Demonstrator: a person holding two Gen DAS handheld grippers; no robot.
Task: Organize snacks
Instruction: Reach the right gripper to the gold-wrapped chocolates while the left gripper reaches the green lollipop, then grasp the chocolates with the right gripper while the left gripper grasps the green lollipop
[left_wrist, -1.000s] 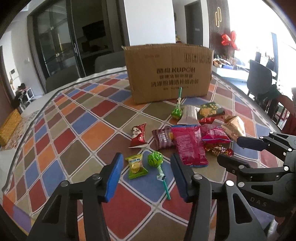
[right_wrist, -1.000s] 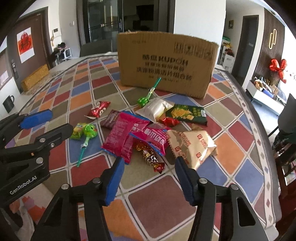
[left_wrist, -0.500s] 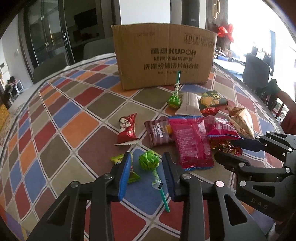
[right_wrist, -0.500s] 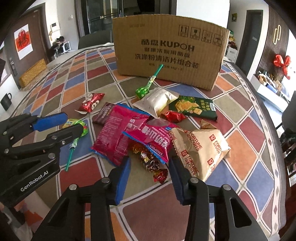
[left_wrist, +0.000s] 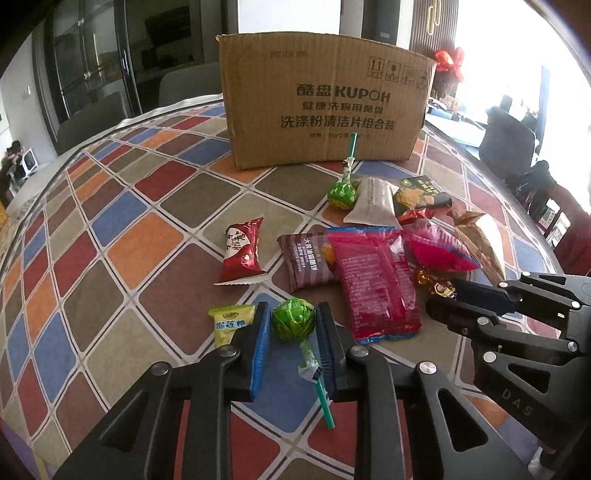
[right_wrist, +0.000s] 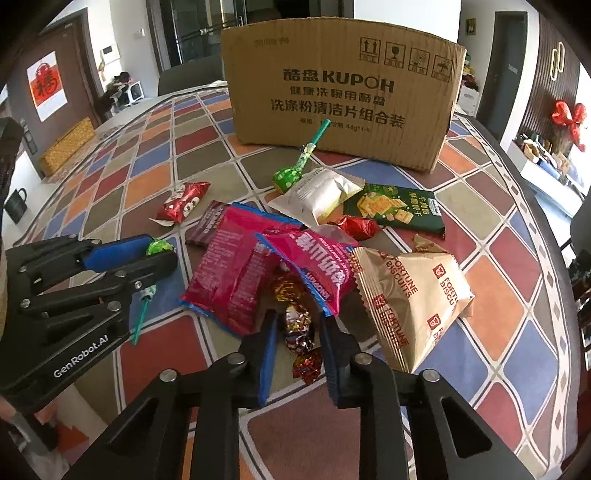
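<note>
**Two claws grab sweets on the bright desk**

A desk (left_wrist: 122, 236) with a cloth of many coloured squares fills the room's middle. At the back of it stands a big brown cardboard box (left_wrist: 325, 107) with dark letters on its front. Chairs and dark glass doors show behind it.

A heap of snacks lies in front of the box. There is a red candy bag (left_wrist: 242, 251) off to the left side, a brown striped pack (left_wrist: 304, 260), a long pink bag (left_wrist: 376, 280), a white pouch (left_wrist: 373, 201), a green cracker pack (right_wrist: 395, 206) and a tan biscuit bag (right_wrist: 410, 295). A second green lollipop (right_wrist: 288, 177) lies near the box with its stick pointing at it.

The left claw (left_wrist: 293, 325) has just been closing. Its blue pads now squeeze the round head of a green lollipop (left_wrist: 293, 319), which lies on a blue square at the front of the desk. The lollipop's stick points back toward the camera. A small yellow candy pack (left_wrist: 231, 323) lies just beside the left pad.

The right claw (right_wrist: 297, 332) has just been closing too. It is pinched on a string of shiny wrapped candies (right_wrist: 299, 325), right at the front edge of the heap, between the pink bag and the biscuit bag.
</note>
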